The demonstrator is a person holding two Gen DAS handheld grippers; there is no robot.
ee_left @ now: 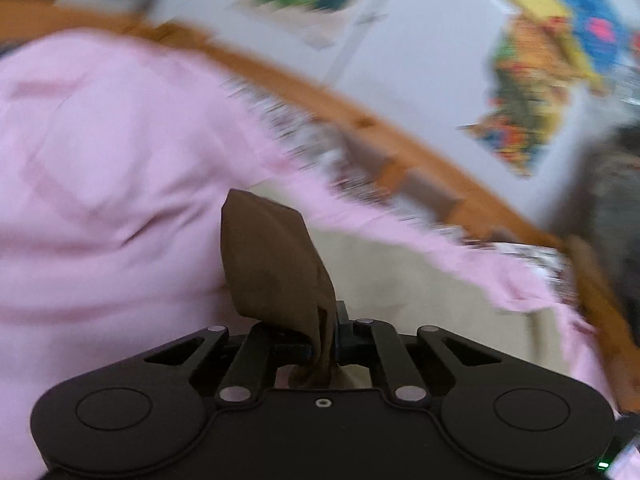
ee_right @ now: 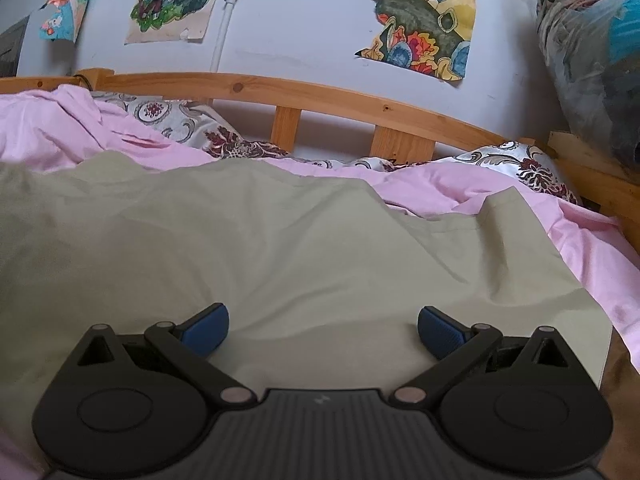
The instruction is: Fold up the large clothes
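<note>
A large pale khaki garment (ee_right: 260, 232) lies spread across the bed in the right wrist view. My right gripper (ee_right: 322, 332) hovers low over its near part. It is open, its blue pads (ee_right: 206, 330) wide apart with only flat cloth beneath them. In the blurred left wrist view my left gripper (ee_left: 324, 344) is shut on a fold of cloth (ee_left: 272, 256). The fold stands up from the jaws and looks dark brown in shadow. Pale khaki fabric (ee_left: 380, 264) shows behind it. Whether the fold belongs to that garment I cannot tell.
A pink sheet (ee_right: 460, 188) covers the bed, with patterned pillows (ee_right: 528, 168) along the wooden rail (ee_right: 320, 92). Posters (ee_right: 424, 12) hang on the wall behind. A dark bundle in plastic (ee_right: 592, 52) stands at the far right. The pink sheet (ee_left: 100, 160) fills the left of the left wrist view.
</note>
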